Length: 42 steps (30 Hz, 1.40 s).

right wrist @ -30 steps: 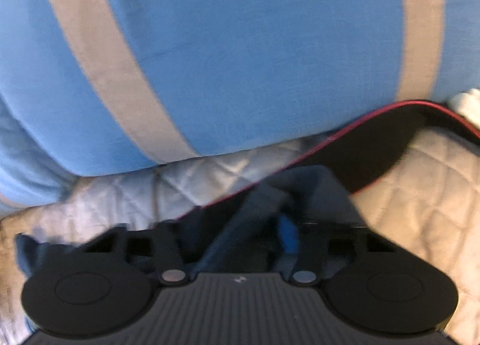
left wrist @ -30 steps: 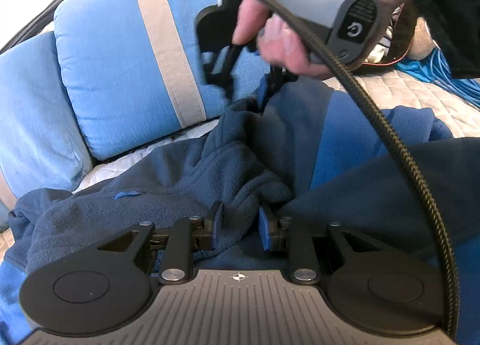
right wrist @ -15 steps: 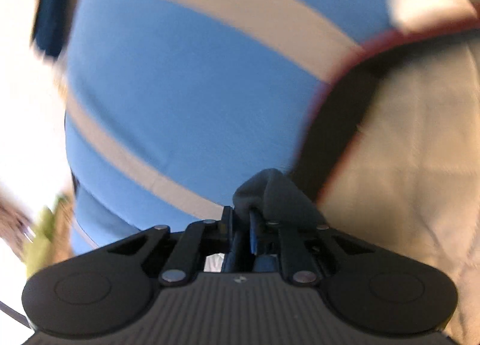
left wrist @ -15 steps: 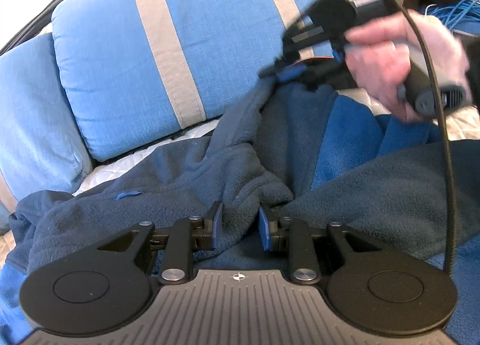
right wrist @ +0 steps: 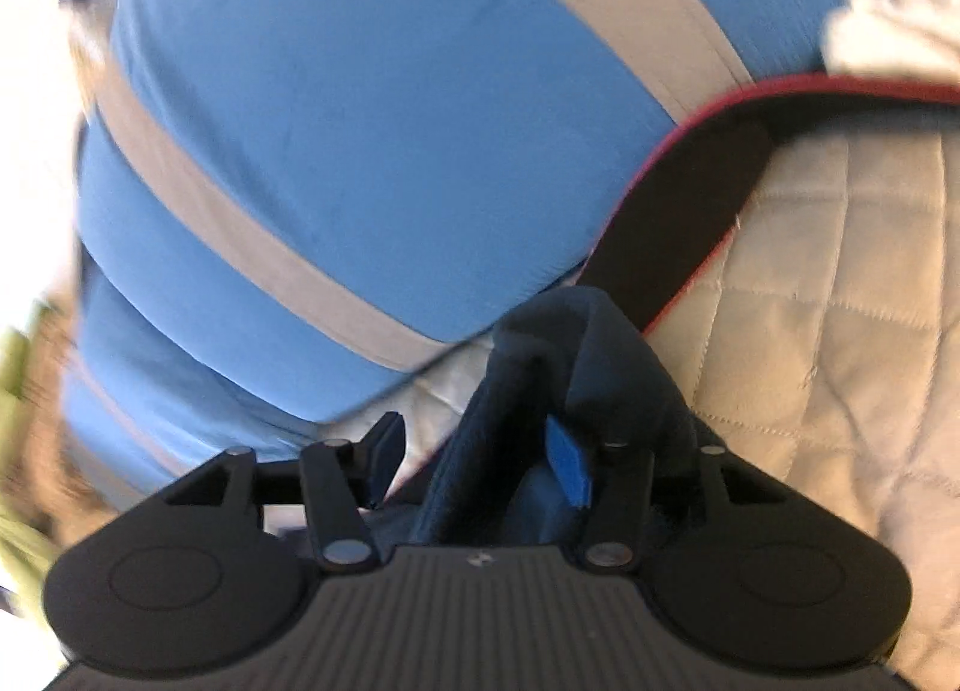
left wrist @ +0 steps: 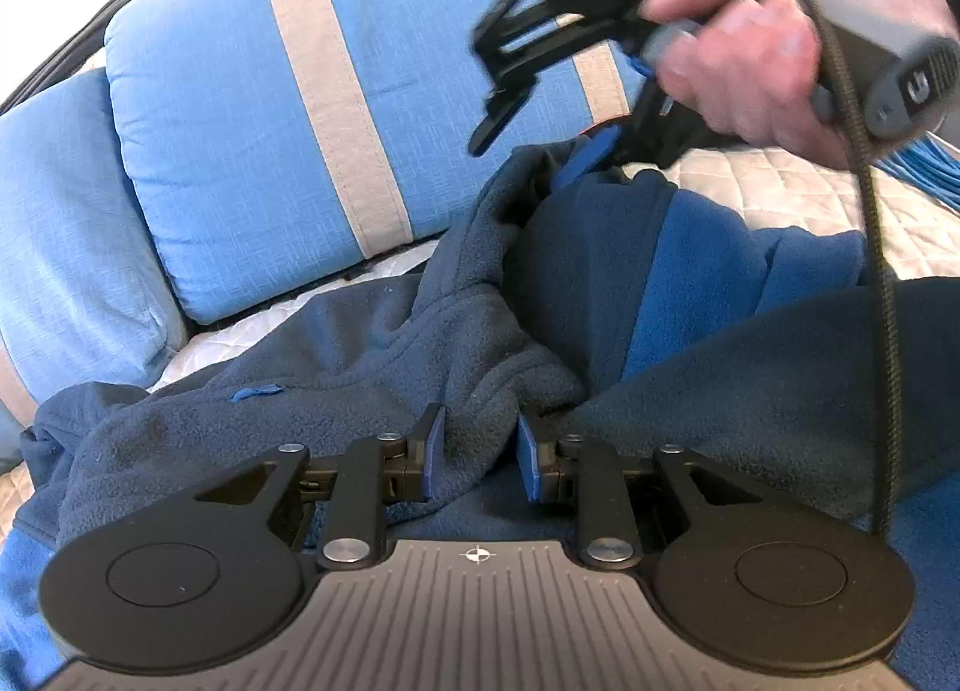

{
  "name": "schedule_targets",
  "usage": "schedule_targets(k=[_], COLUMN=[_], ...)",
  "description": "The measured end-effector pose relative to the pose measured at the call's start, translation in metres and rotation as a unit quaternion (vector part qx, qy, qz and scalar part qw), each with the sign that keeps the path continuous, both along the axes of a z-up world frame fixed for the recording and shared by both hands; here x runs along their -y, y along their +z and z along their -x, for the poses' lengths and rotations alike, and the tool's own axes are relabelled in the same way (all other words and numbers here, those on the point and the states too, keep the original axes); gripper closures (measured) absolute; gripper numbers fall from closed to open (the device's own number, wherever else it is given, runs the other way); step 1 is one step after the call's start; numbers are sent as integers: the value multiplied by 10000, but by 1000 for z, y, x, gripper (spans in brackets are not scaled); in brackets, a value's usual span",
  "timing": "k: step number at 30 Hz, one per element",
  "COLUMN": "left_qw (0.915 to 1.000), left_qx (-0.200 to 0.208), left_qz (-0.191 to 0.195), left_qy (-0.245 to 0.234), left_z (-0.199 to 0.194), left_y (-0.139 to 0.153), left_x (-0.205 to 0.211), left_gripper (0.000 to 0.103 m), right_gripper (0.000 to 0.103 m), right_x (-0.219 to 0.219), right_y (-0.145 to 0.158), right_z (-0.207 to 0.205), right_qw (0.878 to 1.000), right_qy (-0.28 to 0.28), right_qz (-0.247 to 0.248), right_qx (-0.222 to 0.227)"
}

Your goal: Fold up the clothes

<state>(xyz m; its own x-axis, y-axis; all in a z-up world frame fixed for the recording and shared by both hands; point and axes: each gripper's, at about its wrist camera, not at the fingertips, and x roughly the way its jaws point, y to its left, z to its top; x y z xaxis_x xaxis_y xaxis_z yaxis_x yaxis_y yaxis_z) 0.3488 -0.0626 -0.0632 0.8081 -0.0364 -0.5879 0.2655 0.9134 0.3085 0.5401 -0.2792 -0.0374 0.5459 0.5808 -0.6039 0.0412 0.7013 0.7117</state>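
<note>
A dark navy fleece jacket (left wrist: 372,355) with bright blue panels lies crumpled on the bed. My left gripper (left wrist: 480,454) is shut on a thick fold of it near the front. My right gripper (left wrist: 540,144), held by a hand (left wrist: 750,72), hovers over the jacket's far edge by the pillow. In the right wrist view the right gripper (right wrist: 477,457) has its jaws opening. A raised ridge of the fleece (right wrist: 600,367) stands between them, leaning on the right blue pad (right wrist: 567,469) and clear of the left one.
A blue pillow with beige stripes (left wrist: 270,120) stands right behind the jacket, with another pillow (left wrist: 60,241) to its left. A white quilted cover (left wrist: 780,193) spreads to the right. A black red-edged item (right wrist: 690,223) lies by the pillow. Blue cables (left wrist: 924,175) sit far right.
The right gripper swung rightward along the pillow, pinched the fleece's far edge half a second ago, and now its jaws have spread apart. The left gripper kept still with its fold.
</note>
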Motion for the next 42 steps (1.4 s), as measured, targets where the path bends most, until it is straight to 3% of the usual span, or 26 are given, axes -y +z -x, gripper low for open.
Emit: schedule_targets(k=[4,11,13,14,15,18,20,22,25,28,31,35,37,38,39,42], left_qw=[10000,10000,10000,10000,10000,10000,10000,10000,9997,9996,9989,9964,9956,9956,9961,9974], left_qx=[-1,-9,5,10,12,22,58,90,218,284,437,701,768,775,757,667], left_qz=[14,30,-3,-14,-13,5,1,-1,-58,-28,136,383,421,395,335,173], left_qy=[8,4,0,-3,-5,-1,-8,-18,-49,-53,-116,-268,-347,-342,-316,-196], left_z=[0,-1,-1,0,0,0,0,2,5,8,15,25,26,25,24,19], left_y=[0,0,-1,-1,-1,-1,0,2,3,6,13,22,22,21,20,16], left_x=[0,-2,-1,-1,-1,-2,-1,0,3,5,6,7,8,8,9,11], left_gripper=[78,78,78,78,78,78,77,75,70,67,64,49,48,48,48,48], right_gripper=[37,39,56,79,92,95,95,96,96,96,96,95,91,83,61,39], right_x=[-35,-80,-89,-90,-88,-74,-58,-36,-3,11,12,8,9,9,8,0], right_y=[25,36,31,25,21,11,5,-8,-31,-40,-36,-34,-29,-27,-24,-8], right_z=[0,-8,-11,-13,-14,-4,1,7,14,21,25,24,24,23,23,28], right_qw=[9957,9817,9779,9776,9788,9910,9985,9993,9936,9898,9899,9929,9939,9944,9953,9972], right_qy=[-118,-50,-9,9,-13,-82,22,71,-106,-173,-98,-104,-91,-80,-81,-37], right_qz=[906,1834,1980,1967,1907,1249,542,-189,-1104,-1407,-1388,-1167,-1091,-1046,-967,-739], right_qx=[-162,-508,-666,-754,-747,-478,-14,309,223,166,256,192,148,107,45,-44])
